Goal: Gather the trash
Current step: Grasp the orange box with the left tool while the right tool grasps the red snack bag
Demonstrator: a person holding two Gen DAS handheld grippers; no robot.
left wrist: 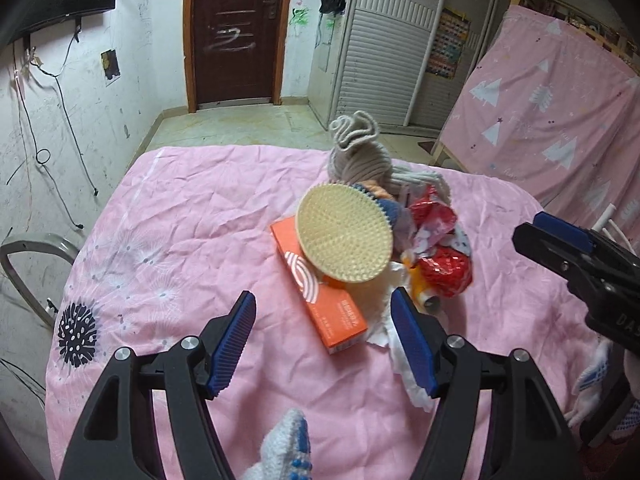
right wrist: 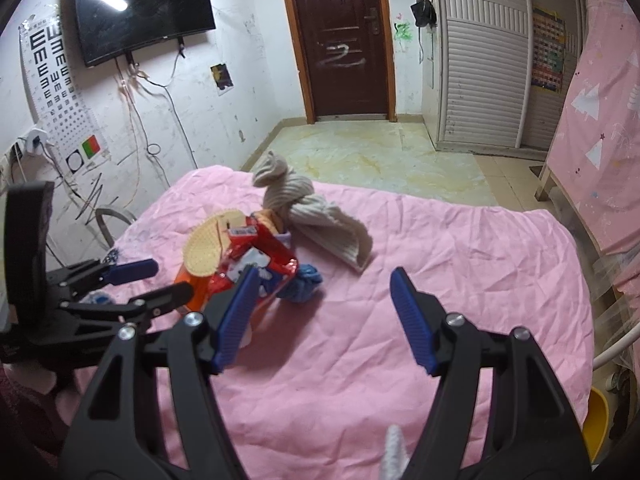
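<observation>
While both my grippers hang over the pink crinkled sheet [left wrist: 180, 216], neither one grasps anything: the left gripper [left wrist: 322, 320] stands with its ribbed blue pads apart over bare cloth, and the right gripper [right wrist: 320, 304] is spread the same way, nothing between its fingers.

From the left gripper, the heap of trash lies just ahead and a little to the right. Nearest is a flat orange carton [left wrist: 320, 296], long and rectangular with a white swirl printed on it, its near end close beside my right-hand pad. A round cream disc [left wrist: 344, 232] covered in small nubs leans tilted on top of the carton. Crumpled white tissue [left wrist: 400, 344] trails under and beside that same pad. Just beyond sits a shiny red crinkled wrapper [left wrist: 440, 248], and farther ahead a knotted beige ribbed knit cloth [left wrist: 360, 148].

From the right gripper, the same heap lies ahead to the left, the red wrapper partly behind my left-hand pad, with a blue knitted bundle [right wrist: 304, 284] just past that pad's tip. The left gripper juts in from that side, near the carton.
</observation>
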